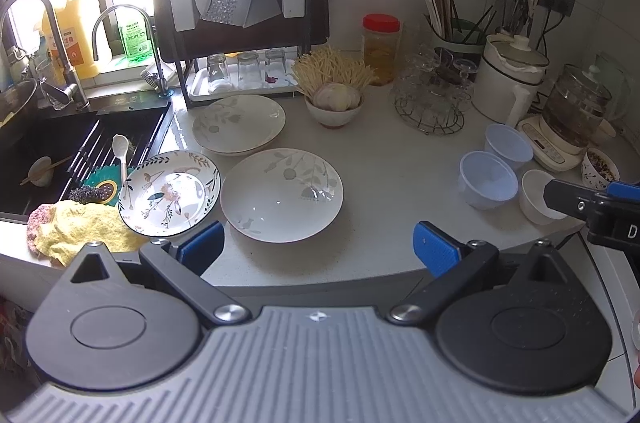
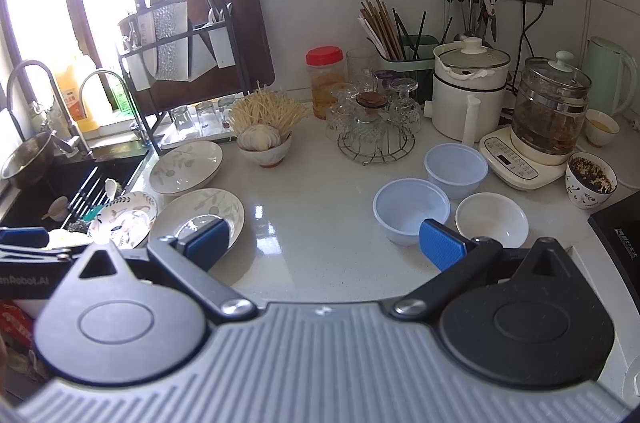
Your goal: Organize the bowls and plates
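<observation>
Nearest the lens in the left wrist view, the left gripper [image 1: 318, 250] fills the bottom of the frame with its blue-padded jaws spread wide and nothing between them, hanging over the front edge of the pale countertop [image 1: 392, 159]. Just above it, at centre frame, sits a large leaf-patterned plate [image 1: 282, 194]; touching its left side is a floral plate [image 1: 170, 193] that overlaps a yellow cloth [image 1: 76, 229] at lower left, and behind both lies a third leaf-patterned plate [image 1: 239, 123]. At right of the frame stand two translucent blue bowls [image 1: 487, 179] and a small white bowl [image 1: 538, 197] close together, with the right gripper's tip reaching in over the white one. In the right wrist view the right gripper [image 2: 326, 247] also occupies the bottom, jaws wide apart and empty, its right finger overlapping the near blue bowl. A garlic bowl [image 1: 335, 103] sits at upper centre, beside a wire glass rack [image 1: 430, 103], and the dark sink [image 1: 60, 151] lies at far left
</observation>
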Demonstrator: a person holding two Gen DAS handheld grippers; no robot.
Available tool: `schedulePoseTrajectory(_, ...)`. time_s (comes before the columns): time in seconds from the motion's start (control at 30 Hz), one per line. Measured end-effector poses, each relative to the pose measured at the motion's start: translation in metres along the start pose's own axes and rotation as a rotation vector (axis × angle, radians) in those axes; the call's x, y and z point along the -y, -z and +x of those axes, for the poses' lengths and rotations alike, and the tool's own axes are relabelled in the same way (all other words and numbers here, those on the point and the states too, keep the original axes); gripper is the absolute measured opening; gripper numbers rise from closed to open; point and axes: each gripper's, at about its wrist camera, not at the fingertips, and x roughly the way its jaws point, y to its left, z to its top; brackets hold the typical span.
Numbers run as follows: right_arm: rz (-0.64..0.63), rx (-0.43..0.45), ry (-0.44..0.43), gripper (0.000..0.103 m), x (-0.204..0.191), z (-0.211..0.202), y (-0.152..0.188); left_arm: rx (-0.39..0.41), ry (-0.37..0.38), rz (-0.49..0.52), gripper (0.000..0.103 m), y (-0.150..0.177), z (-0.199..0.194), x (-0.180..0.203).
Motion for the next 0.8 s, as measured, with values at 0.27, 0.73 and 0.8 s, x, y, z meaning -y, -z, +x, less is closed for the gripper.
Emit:
schedulePoseTrajectory(0.27, 0.006, 0.003, 0.001, 0.103, 0.0004, 0.0003, 0.0013, 0.004, 0.004, 0.003, 0.102, -0.0013, 0.0014, 0.0017)
schedulePoseTrajectory(0.73, 0.006, -0.005, 0.003, 0.103, 0.0001, 0.0037, -0.0013, 0.000, 0.011, 0.003, 0.102, -0.0025, 0.0043, 0.0015)
schedulePoseTrajectory(0.8, 0.006, -0.005, 0.004, 0.103, -0.0006, 0.0036, -0.0008, 0.002, 0.009, 0.000, 0.102, -0.0028, 0.0045, 0.0007)
